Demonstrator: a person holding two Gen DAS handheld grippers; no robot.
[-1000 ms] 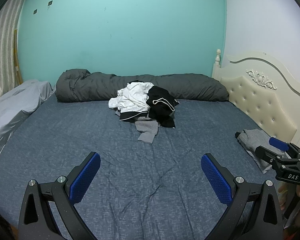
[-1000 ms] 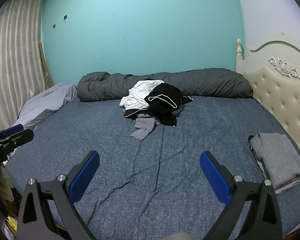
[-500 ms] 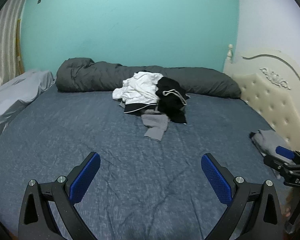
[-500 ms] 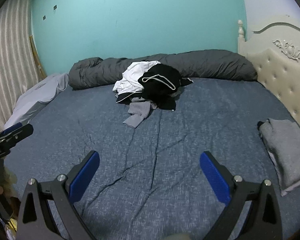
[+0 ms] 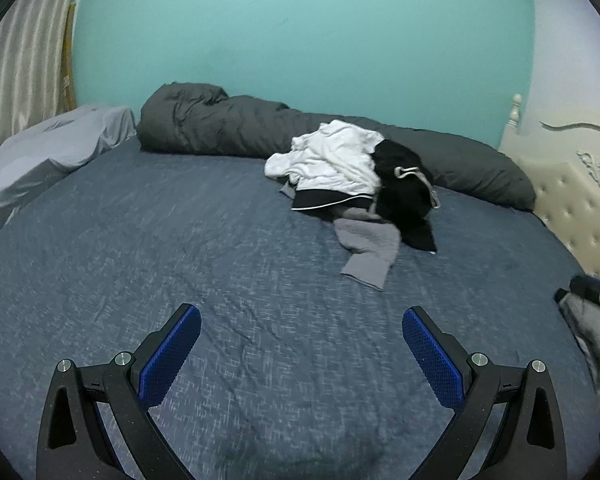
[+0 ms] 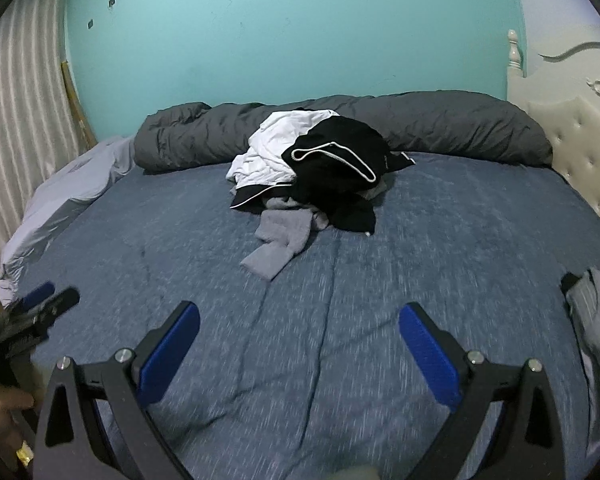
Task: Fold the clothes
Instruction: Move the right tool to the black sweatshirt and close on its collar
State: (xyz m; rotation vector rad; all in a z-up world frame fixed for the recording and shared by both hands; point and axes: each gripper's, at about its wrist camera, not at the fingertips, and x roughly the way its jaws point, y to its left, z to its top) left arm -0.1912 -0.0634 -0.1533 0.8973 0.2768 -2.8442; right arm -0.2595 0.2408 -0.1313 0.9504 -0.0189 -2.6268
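A heap of unfolded clothes (image 5: 356,184) lies at the far middle of the blue bed: a white garment (image 5: 332,160), a black garment (image 6: 336,164) with white piping, and a grey piece (image 6: 280,240) trailing toward me. A folded grey garment (image 6: 596,320) rests at the bed's right edge. My left gripper (image 5: 300,340) hovers open over bare sheet, well short of the heap, nothing between its blue pads. My right gripper (image 6: 298,338) is open too, likewise empty and short of the heap. The left gripper (image 6: 32,312) also shows at the right wrist view's left edge.
A rolled dark grey duvet (image 5: 228,124) runs along the teal wall behind the heap. A light grey cover (image 5: 40,156) sits at the left edge by striped curtains. A cream tufted headboard (image 5: 580,200) bounds the right side. A blue sheet (image 6: 340,340) spreads below both grippers.
Both grippers have moved forward over the bed toward the heap, which looks larger now. The folded grey garment has slid toward the right edge of both views. Both jaws stayed open.
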